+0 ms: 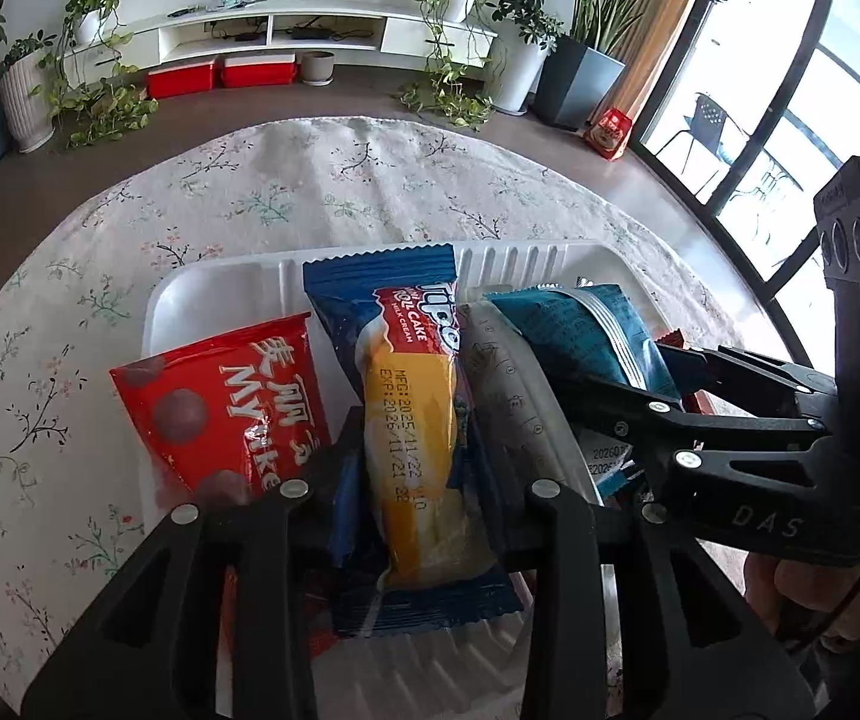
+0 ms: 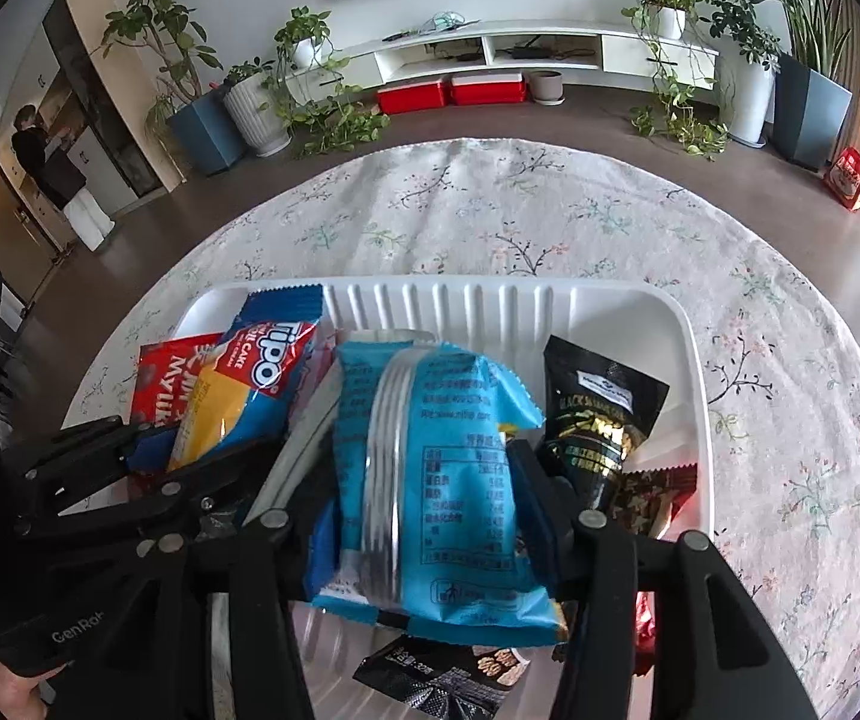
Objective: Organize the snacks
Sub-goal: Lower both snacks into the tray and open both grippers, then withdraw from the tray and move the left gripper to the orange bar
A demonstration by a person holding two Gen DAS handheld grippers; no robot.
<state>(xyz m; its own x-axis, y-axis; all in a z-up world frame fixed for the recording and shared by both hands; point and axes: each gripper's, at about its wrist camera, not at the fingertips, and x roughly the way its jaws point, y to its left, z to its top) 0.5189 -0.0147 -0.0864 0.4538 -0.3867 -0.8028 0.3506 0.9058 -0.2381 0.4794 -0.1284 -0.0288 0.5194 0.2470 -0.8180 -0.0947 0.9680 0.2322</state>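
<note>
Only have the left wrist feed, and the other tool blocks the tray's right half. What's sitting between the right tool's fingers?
Observer: The right tool has a light blue packet between its fingers, with the seam and nutrition table facing up. It is over the white tray. I can't tell if the pads press it.
Operator: Anything to the right of it in the tray?
Observer: A black sachet with gold print, lying toward the tray's right wall.
Operator: What's below the blue one?
Observer: Another black packet on the tray floor at the near end, partly covered by the blue one.
</note>
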